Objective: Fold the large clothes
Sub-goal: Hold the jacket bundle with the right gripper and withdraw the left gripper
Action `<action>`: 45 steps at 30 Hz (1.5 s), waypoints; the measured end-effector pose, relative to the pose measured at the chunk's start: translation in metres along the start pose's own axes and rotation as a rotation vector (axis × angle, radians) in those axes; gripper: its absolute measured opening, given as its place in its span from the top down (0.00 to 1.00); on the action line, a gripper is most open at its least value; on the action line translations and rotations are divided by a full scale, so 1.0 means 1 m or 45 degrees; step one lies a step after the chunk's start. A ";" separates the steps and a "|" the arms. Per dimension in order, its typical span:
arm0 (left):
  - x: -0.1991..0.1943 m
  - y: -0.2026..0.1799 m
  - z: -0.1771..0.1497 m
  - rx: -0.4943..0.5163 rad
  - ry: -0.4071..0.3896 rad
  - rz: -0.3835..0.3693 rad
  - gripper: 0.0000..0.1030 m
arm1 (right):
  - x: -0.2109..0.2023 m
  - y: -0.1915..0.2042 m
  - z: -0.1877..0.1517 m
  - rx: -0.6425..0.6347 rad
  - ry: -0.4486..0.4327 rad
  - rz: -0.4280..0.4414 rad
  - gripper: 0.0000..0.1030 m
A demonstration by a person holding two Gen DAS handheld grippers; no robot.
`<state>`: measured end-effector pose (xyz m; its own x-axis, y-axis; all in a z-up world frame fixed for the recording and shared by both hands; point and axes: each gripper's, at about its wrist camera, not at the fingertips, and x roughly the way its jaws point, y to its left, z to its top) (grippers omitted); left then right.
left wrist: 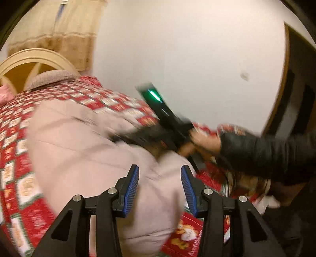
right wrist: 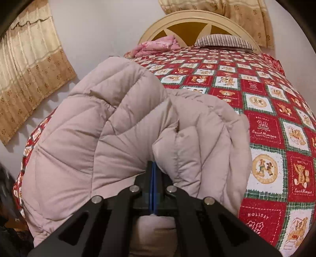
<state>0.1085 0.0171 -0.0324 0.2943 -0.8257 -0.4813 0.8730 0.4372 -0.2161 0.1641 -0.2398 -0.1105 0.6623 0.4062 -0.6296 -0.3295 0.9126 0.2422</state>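
Between our right fingers (right wrist: 153, 174) sits a pinch of the big, puffy, pale pink quilted coat (right wrist: 118, 122). These fingers are squeezed tight together on its cloth, and the coat bunches up just past them.

Our left gripper (left wrist: 160, 187) is different. Its blue fingers (left wrist: 132, 189) stand partly apart, and nothing is caught between them. That view is blurry, but the coat lies just below and past these fingers too, not touching them as far as we can see.

The coat rests on the bed with the red, white and green teddy bear quilt (right wrist: 262, 126). It is heaped in soft humps on the side left of our right fingers, with bare quilt to the right of them. Far beyond our fingers we see the cream wooden headboard (right wrist: 197, 17), a striped pillow (right wrist: 223, 40) and a crumpled pink blanket (right wrist: 158, 46).

From the left view we can see the person's hand (left wrist: 205, 142) in a black sleeve (left wrist: 266, 154) holding the right gripper down on the coat.

We think we are picking up one edge to fold it over. To do it well, we should grab a second spot with the left fingers, near the same edge. Then we lift both together, so the thick coat folds flat and does not slide or bunch.
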 end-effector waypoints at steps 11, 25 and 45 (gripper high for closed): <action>0.092 0.115 0.085 -0.412 0.039 0.764 0.42 | -0.003 0.002 -0.006 0.054 -0.064 -0.022 1.00; 0.137 0.139 0.056 -0.372 0.185 0.981 0.16 | -0.002 -0.011 -0.008 0.158 -0.087 0.045 1.00; 0.163 0.164 0.045 -0.444 0.271 0.959 0.07 | 0.004 -0.010 -0.004 0.175 -0.050 -0.003 1.00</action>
<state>0.3171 -0.0616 -0.1075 0.6381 -0.2018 -0.7430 0.2940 0.9558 -0.0071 0.1675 -0.2478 -0.1191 0.6896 0.4028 -0.6018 -0.2341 0.9104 0.3411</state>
